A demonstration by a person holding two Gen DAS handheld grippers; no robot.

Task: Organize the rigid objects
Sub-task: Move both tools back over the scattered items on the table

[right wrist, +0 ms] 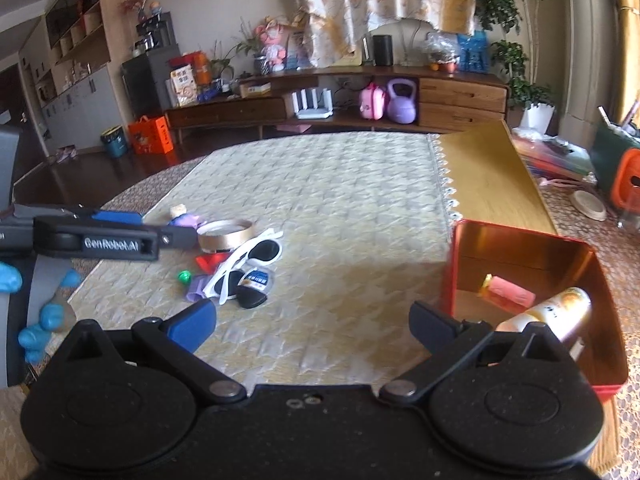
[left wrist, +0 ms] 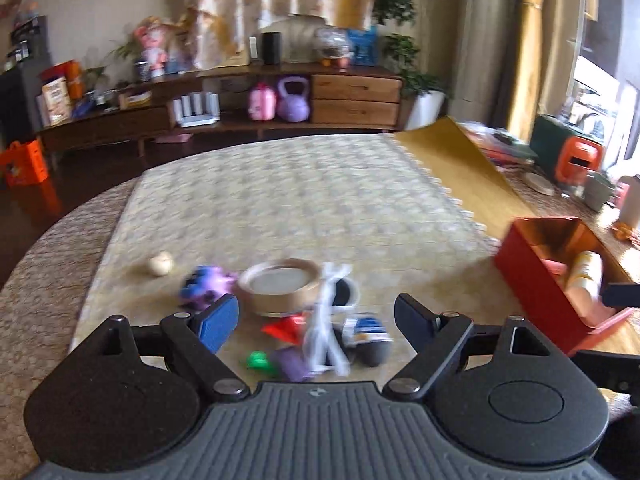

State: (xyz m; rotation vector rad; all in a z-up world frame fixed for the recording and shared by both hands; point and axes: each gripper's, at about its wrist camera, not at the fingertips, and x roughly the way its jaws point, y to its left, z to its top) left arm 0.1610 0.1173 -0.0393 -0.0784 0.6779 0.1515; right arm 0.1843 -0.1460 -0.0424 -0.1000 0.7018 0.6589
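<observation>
Left claw point(left wrist: 316, 320) was held wide open, empty, above small pile on table point(left wrist: 280, 200). Right claw point(right wrist: 312, 320) likewise spread wide, nothing gripped, beside open red metal box point(right wrist: 452, 272) at table's right. White-framed plastic sunglasses point(right wrist: 248, 264) were seen atop pile: judged light, stiff, slippery-lensed; frame bridge best taken. Tan tape roll point(right wrist: 226, 234) lay just beyond. Open cloth-covered room was left between pile and box.

white sunglasses point(right wrist: 248, 264) folded, amid clutter | tape roll point(right wrist: 226, 234) flat | red box point(right wrist: 532, 300) open, holding bottles
</observation>
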